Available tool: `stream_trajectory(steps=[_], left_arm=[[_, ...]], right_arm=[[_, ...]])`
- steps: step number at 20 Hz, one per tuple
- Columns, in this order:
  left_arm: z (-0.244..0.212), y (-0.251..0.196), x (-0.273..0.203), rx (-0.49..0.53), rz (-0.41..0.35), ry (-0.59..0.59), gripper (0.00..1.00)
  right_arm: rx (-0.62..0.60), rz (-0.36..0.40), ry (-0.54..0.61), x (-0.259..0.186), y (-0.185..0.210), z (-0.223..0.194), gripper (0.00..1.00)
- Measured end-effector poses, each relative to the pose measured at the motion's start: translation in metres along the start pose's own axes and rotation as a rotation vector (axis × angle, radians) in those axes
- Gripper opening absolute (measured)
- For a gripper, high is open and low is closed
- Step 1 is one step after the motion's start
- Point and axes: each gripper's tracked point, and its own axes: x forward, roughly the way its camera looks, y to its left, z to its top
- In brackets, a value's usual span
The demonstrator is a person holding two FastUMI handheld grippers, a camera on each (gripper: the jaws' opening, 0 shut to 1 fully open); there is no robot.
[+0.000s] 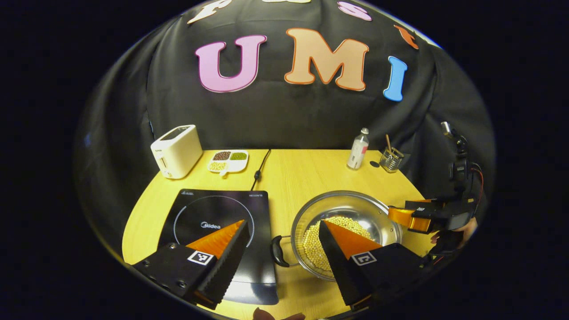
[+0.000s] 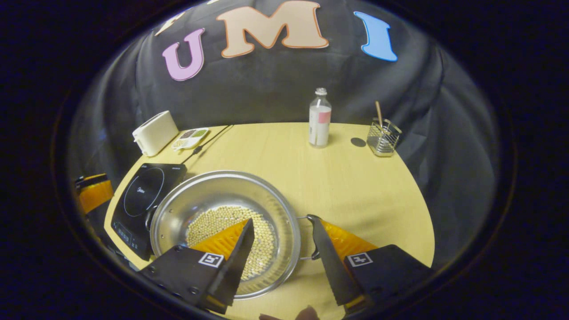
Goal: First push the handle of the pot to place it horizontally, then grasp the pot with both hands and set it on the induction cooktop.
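Observation:
A steel pot (image 1: 351, 206) holding yellow beans (image 1: 311, 244) stands on the wooden table, just right of the black induction cooktop (image 1: 213, 213). The pot's black left handle (image 1: 278, 251) lies between the spread fingers of my left gripper (image 1: 282, 222), which is open; one finger hangs over the cooktop, the other over the beans. My right gripper (image 2: 280, 220) is open too and straddles the rim of the pot (image 2: 213, 191), with one finger above the beans and the other beside the black right handle (image 2: 313, 235). Neither gripper presses on the pot.
At the back left sit a cream toaster (image 1: 177, 150) and a divided dish of grains (image 1: 228, 161). The cooktop's cord (image 1: 261, 169) runs toward the back. A bottle (image 2: 319, 118) and a wire holder (image 2: 383, 137) stand at the back right.

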Motion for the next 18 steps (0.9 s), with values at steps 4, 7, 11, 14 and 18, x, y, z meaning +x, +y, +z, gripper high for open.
stream_trajectory(steps=[4, 7, 11, 14, 18], left_arm=[[-0.028, 0.003, 0.023, -0.056, 0.026, 0.072, 0.97], [-0.047, 0.009, 0.038, -0.051, 0.05, 0.131, 0.97], [-0.072, 0.002, 0.054, -0.096, 0.03, 0.202, 0.97], [-0.085, -0.004, 0.062, -0.125, 0.016, 0.243, 0.96], [-0.086, -0.008, 0.072, -0.116, 0.034, 0.251, 0.96]], right_arm=[[0.009, -0.009, 0.033, 0.014, -0.016, -0.01, 0.83], [0.017, -0.009, 0.064, 0.024, -0.023, -0.019, 0.83], [0.016, -0.001, 0.115, 0.035, -0.029, -0.034, 0.83], [0.018, 0.005, 0.14, 0.038, -0.033, -0.042, 0.84], [0.023, 0.018, 0.164, 0.044, -0.032, -0.048, 0.84]])
